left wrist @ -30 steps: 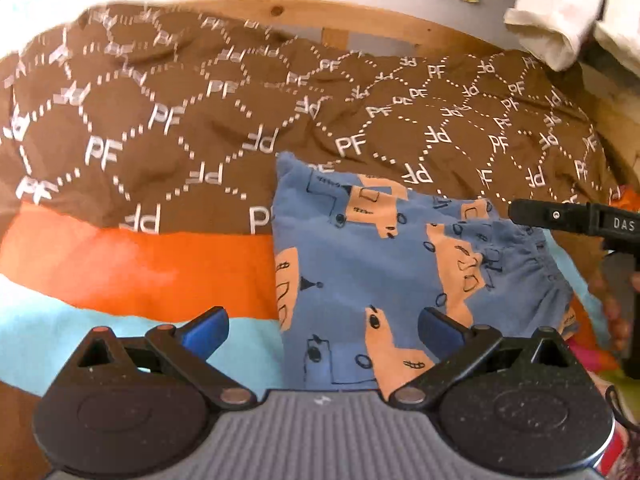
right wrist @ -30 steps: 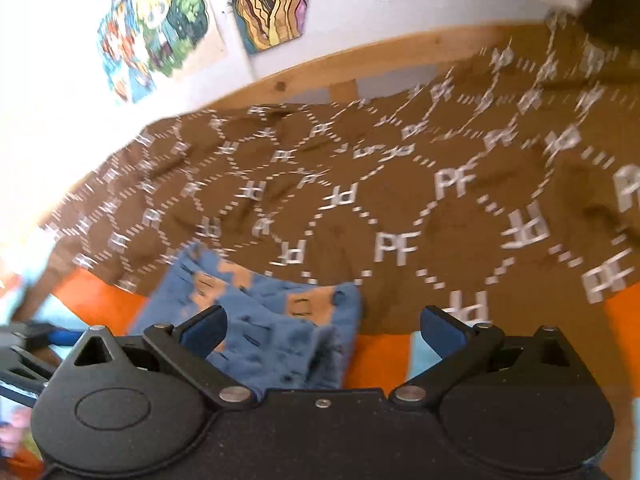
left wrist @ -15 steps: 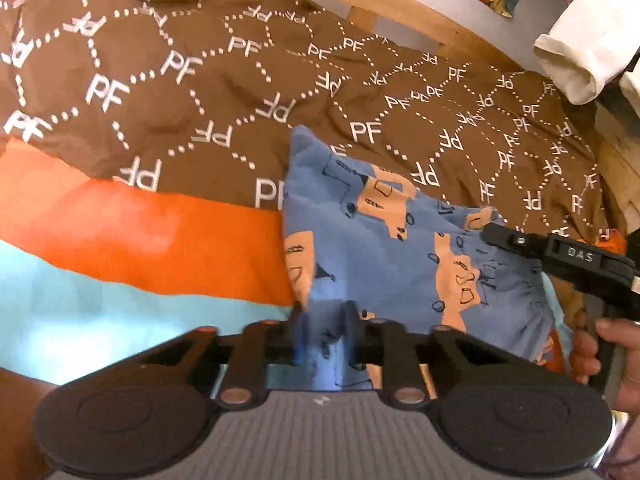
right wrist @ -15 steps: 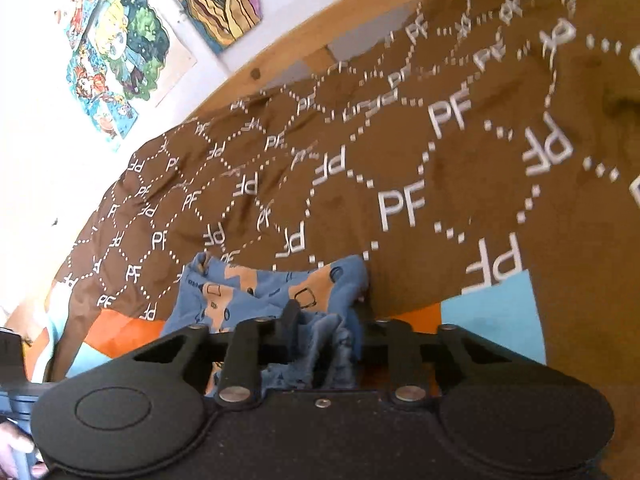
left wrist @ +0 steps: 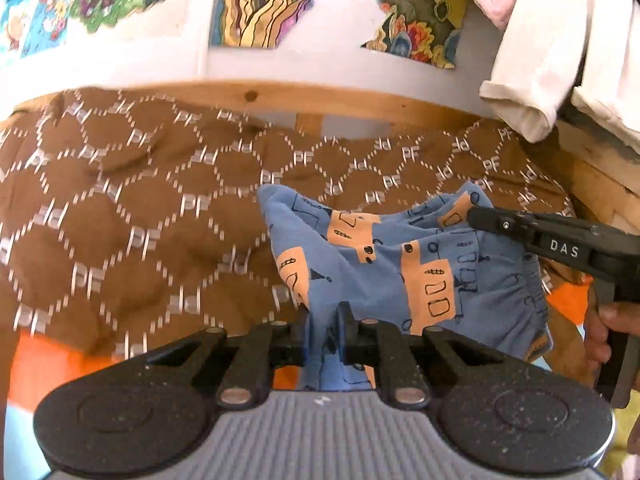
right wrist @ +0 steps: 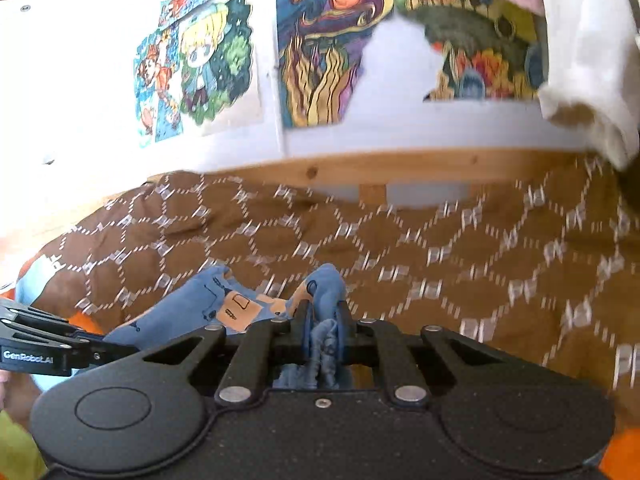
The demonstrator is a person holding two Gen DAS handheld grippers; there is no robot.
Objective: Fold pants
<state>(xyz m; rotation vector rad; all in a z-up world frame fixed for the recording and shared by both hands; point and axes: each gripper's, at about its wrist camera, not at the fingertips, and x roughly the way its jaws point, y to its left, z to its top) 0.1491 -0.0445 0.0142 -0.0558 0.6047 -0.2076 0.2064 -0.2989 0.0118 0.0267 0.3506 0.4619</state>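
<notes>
The blue pants (left wrist: 384,272) with orange print hang lifted above the brown patterned blanket (left wrist: 132,216). My left gripper (left wrist: 325,316) is shut on the pants' near left edge. My right gripper (right wrist: 323,312) is shut on the bunched waistband end of the pants (right wrist: 224,304). In the left wrist view the right gripper (left wrist: 552,240) reaches in from the right onto the cloth. In the right wrist view the left gripper (right wrist: 52,348) shows at the lower left.
A wooden bed rail (left wrist: 360,104) runs behind the blanket, with posters (right wrist: 320,52) on the white wall above. White and pink cloths (left wrist: 560,48) hang at the upper right. An orange stripe (left wrist: 40,360) of the blanket lies at the near left.
Both grippers closed on the pants, then lifted them up off the blanket. Both views now tilt upward toward the wall and posters.
</notes>
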